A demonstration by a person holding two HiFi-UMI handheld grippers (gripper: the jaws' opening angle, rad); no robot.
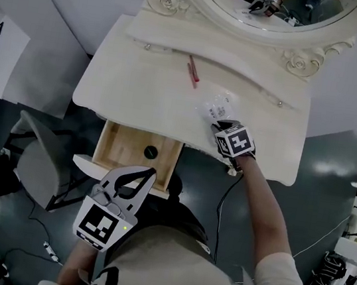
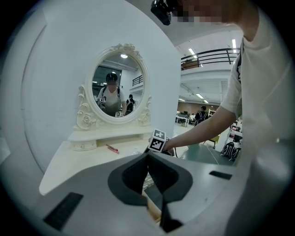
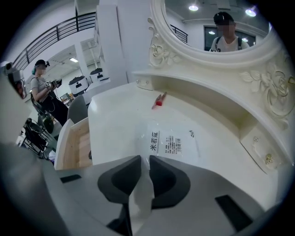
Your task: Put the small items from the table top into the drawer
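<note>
head view: clear plastic packet w/ printed label (image 1: 219, 105) barely shows on cream dressing-table top (image 1: 140, 89); open wooden drawer (image 1: 118, 150) part-hidden by left gripper (image 1: 148, 174). counts: 1 packet, 1 slim red stick (image 1: 194, 71) on top, 1 small dark round item (image 1: 151, 151) in drawer. right gripper (image 3: 144, 159) jaws pinch packet's near edge; left jaws closed, empty.

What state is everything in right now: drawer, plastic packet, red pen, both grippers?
Drawer: open, a small dark item inside.
Plastic packet: on the table top, near edge pinched by the right gripper.
Red pen: lying flat on the table top, untouched.
Left gripper: shut, empty, near the drawer.
Right gripper: shut on the plastic packet.
</note>
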